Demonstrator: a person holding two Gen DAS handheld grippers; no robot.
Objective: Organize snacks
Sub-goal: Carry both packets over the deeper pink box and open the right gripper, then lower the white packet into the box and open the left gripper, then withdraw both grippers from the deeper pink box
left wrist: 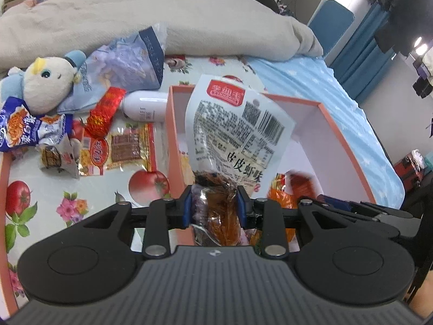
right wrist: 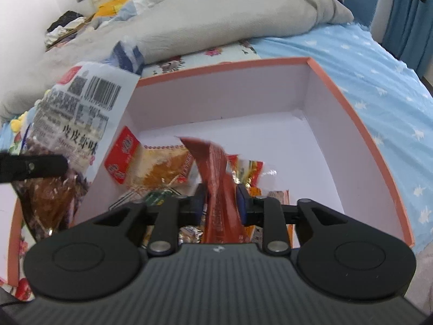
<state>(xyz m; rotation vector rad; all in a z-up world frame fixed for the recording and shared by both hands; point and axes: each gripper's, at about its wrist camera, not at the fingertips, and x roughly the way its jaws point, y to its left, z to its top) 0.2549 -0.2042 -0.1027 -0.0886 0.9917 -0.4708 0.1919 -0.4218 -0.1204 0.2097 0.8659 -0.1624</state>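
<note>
at frame centre my left gripper (left wrist: 215,203) pinches the shrimp snack bag (left wrist: 235,132) over the box rim (left wrist: 170,135); it may snag there. my right gripper (right wrist: 220,203), jaws parted around the red packet (right wrist: 219,178), could drop it askew.

red packet (right wrist: 216,178) motion-blurred, snacks (right wrist: 162,168) beneath partly hidden by tongs (right wrist: 219,203)

Plush toy (left wrist: 47,86) lying on fruit-print cloth (left wrist: 67,197), beside white bottle (left wrist: 144,107); grey blanket (left wrist: 162,19) bunched behind, blue star-print sheet (right wrist: 379,81) alongside.

My bed's fruit-print cloth (left wrist: 81,203) holds the pink box (left wrist: 173,135), loose snack packs (left wrist: 119,149) (plus a plush toy (left wrist: 46,81)) and a grey duvet (left wrist: 162,27).
</note>
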